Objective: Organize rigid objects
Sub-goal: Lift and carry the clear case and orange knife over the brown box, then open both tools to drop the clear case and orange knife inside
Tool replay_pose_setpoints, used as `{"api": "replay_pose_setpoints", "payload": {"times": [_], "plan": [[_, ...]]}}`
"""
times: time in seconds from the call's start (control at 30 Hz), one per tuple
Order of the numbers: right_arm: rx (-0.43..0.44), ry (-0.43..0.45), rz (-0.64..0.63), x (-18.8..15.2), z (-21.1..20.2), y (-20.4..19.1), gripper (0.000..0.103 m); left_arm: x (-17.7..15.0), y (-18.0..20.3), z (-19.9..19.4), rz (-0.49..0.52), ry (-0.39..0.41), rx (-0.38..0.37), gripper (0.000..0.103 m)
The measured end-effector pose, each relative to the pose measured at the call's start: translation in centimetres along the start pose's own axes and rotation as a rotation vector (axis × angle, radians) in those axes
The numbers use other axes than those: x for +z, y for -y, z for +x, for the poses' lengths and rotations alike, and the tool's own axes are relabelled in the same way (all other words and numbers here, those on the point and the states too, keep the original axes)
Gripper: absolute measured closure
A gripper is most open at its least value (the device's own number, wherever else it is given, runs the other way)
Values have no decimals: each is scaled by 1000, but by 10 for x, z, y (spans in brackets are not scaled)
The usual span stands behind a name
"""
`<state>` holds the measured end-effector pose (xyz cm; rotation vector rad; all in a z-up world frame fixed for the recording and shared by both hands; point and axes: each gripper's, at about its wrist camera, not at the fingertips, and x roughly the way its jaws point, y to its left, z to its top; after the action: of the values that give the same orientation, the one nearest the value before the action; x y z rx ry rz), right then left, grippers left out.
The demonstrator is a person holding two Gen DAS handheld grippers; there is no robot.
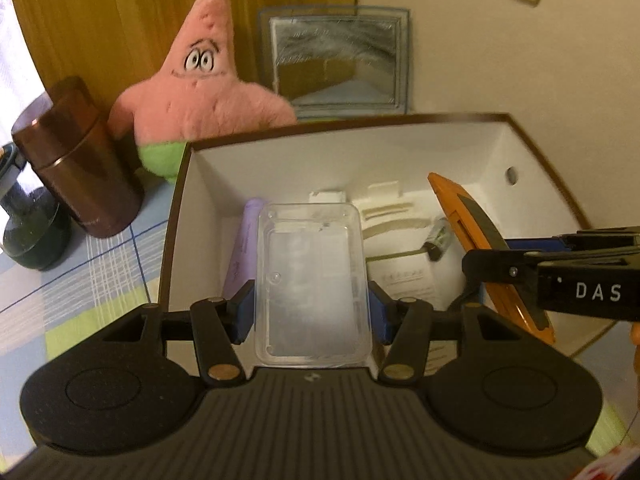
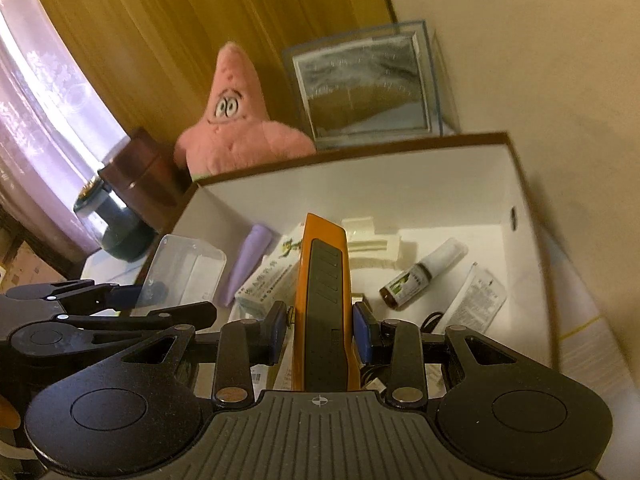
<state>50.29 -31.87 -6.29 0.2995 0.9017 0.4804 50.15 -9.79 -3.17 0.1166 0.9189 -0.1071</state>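
Observation:
My left gripper (image 1: 312, 312) is shut on a clear plastic case (image 1: 312, 280), held over the near left part of a brown-rimmed white box (image 1: 352, 124). My right gripper (image 2: 322, 328) is shut on an orange and black utility knife (image 2: 324, 292), which points into the same box (image 2: 360, 156). In the left wrist view the knife (image 1: 480, 236) and the right gripper (image 1: 492, 264) come in from the right. In the right wrist view the clear case (image 2: 180, 276) and the left gripper (image 2: 132, 296) show at the left, over the box's near left corner.
Inside the box lie a lilac tube (image 2: 250, 268), a small carton (image 2: 276, 276), white foam pieces (image 2: 372, 244), a small brown bottle (image 2: 420, 276) and a leaflet (image 2: 476, 296). Behind it stand a pink star plush (image 1: 200, 84), a brown canister (image 1: 76, 164), a dark vase (image 1: 28, 236) and a framed mirror (image 1: 336, 60).

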Motion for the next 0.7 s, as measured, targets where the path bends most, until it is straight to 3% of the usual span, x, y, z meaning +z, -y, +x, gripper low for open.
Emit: {"api": "replay_pose_setpoints", "payload": {"times": [0.33,0.7], "plan": [[-21,-73,15,3,43,-5,71,-1,-18,33,-18,-63,26,51],[-34,-61,77,9,61,-4,71,3,-23,46,-10,-73,35,51]]}}
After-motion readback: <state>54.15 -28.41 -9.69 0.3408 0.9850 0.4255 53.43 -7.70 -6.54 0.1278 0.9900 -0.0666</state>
